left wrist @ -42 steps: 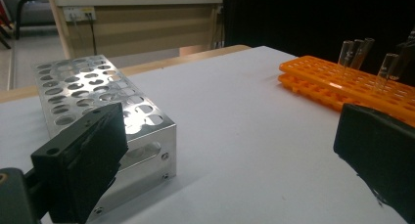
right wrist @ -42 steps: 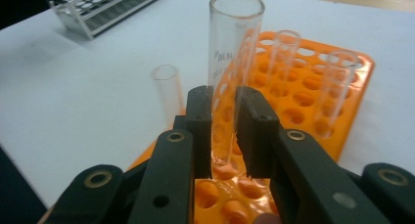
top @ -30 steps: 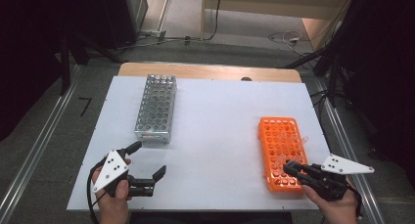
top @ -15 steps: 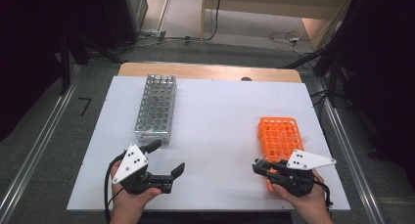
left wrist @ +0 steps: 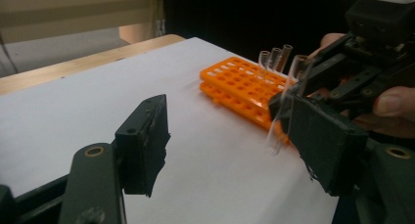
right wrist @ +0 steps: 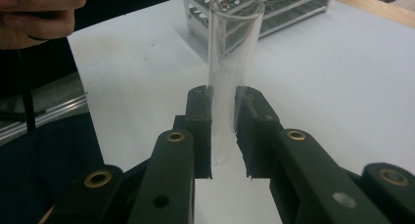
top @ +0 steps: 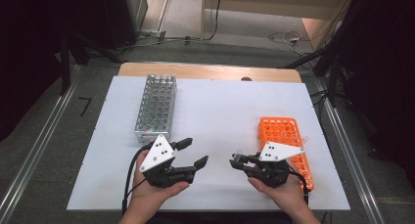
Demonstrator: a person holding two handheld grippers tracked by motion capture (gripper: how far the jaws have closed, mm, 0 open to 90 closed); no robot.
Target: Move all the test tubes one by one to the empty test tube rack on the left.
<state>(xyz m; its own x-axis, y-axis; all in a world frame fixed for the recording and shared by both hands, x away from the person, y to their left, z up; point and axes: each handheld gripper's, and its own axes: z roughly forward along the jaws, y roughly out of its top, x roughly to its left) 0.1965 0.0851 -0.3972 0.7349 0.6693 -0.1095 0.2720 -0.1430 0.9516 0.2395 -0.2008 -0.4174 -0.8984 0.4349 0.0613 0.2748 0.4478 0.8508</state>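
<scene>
High view shows a grey floor [top: 44, 136] around the workplace, with metal rails [top: 34, 155] running along both sides and loose cables [top: 284, 37] lying past the far end. On it stands a wooden table [top: 205, 71], mostly covered by a white sheet [top: 220, 111] that leaves a strip of wood bare at the far edge. A metal tube rack [top: 155, 108] stands on the sheet's far left part. An orange tube rack [top: 288, 145] lies on the near right part, with a few clear tubes [left wrist: 274, 57] upright at one end of it.

Near the sheet's front edge, the left gripper [top: 191, 153] is held just off the near end of the metal rack, its jaws spread wide with nothing between them. The right gripper [top: 236, 161] is just left of the orange rack, its jaws pinching a clear glass test tube [right wrist: 232, 57] low on its body. The tube is off the sheet, between the two grippers, and its open mouth stands clear of the jaws in the right gripper view.
</scene>
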